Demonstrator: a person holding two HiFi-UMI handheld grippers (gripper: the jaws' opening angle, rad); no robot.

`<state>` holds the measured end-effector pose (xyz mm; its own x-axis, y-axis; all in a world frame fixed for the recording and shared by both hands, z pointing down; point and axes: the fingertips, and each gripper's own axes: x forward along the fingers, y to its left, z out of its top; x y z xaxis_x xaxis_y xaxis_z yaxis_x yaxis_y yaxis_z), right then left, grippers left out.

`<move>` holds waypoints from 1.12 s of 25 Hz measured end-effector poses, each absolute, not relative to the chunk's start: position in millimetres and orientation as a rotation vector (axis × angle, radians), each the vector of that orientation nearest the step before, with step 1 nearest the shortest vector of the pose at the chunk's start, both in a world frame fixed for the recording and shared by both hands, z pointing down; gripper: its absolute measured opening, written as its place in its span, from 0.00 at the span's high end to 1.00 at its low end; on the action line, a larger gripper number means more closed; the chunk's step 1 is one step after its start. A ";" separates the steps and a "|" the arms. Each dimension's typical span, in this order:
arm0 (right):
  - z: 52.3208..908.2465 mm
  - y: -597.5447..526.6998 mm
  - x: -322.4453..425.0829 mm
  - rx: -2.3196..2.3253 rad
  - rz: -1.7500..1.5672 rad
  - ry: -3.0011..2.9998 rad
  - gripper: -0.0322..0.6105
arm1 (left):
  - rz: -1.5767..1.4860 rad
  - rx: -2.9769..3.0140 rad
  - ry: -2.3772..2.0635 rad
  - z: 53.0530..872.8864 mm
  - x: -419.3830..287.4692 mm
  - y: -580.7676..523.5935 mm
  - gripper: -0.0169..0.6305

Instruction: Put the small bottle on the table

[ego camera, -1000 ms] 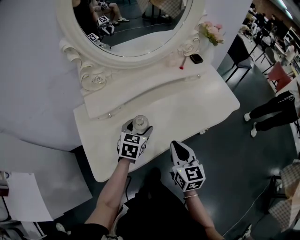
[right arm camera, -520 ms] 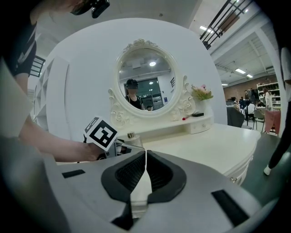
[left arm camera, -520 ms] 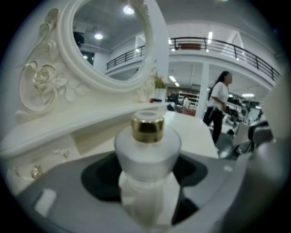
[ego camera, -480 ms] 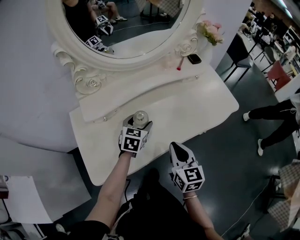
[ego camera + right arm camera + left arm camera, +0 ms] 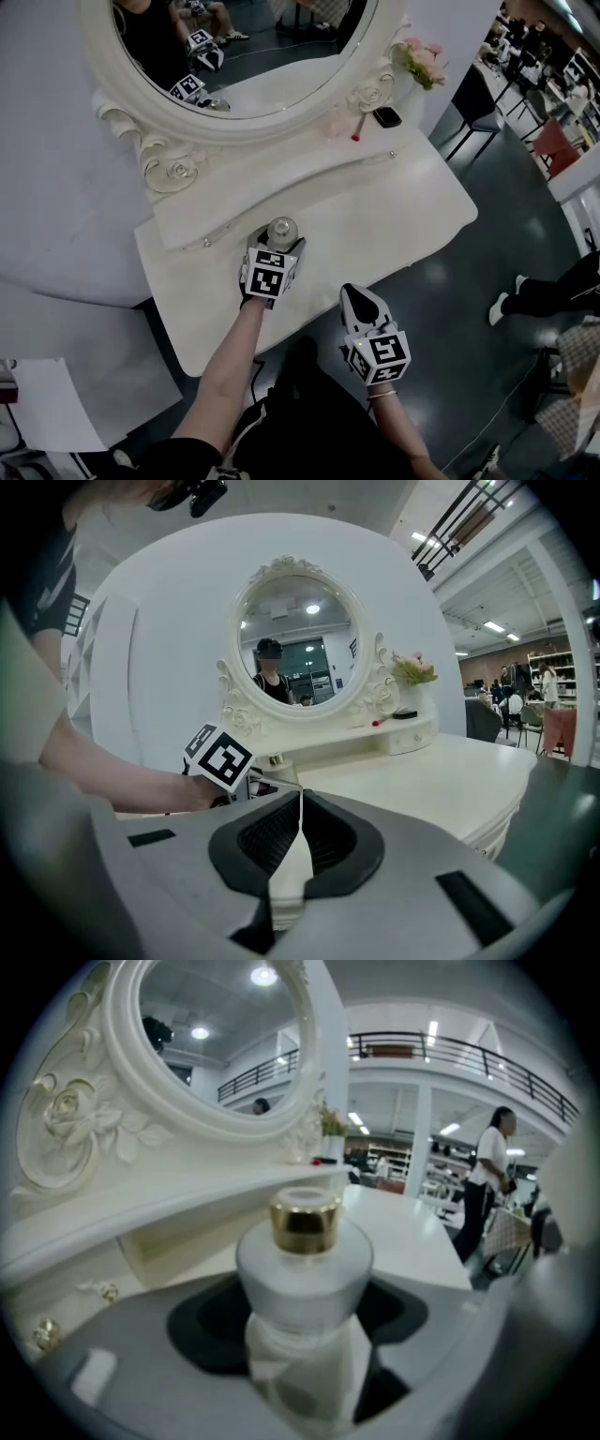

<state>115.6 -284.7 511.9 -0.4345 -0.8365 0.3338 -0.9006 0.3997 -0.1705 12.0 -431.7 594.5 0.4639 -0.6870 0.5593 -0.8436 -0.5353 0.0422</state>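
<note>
Two claws on show, closest first. Down near the body, right claw (image 5: pixel 357 296) hanging off the front edge of the tabletop (image 5: pixel 403 211), jaws pressed flat together, nothing between them. Just ahead and to the left, over the tabletop, left claw (image 5: pixel 279 244) clamped on the small bottle (image 5: pixel 304 1283): frosted, round-shouldered, gold cap (image 5: pixel 306 1224), upright between the jaws. Lower body swallowed by the claw; base on the tabletop or just above it, impossible to tell. From the head view, only the round top peeking out past the marker cube (image 5: pixel 268 278). Right behind, a raised shelf (image 5: pixel 300 178), then the oval mirror (image 5: pixel 272 47) in a carved white frame, top cut off by the picture edge. At the shelf's right end, a small dark object (image 5: pixel 387 116) and something red (image 5: pixel 356 137), both too small to identify. Pink flowers (image 5: pixel 421 62) just beyond. Far right on the floor, somebody's legs (image 5: pixel 551 289), everything above them out of shot.
</note>
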 end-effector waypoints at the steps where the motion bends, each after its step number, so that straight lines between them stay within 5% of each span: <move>1: 512.3 -285.4 116.0 1.548 0.486 -2.458 0.94 | 0.709 2.403 -1.296 596.1 13.7 -433.5 0.46; 28: 508.5 -275.1 104.1 1.543 0.478 -2.469 0.94 | 0.727 2.421 -1.330 594.0 12.5 -428.8 0.43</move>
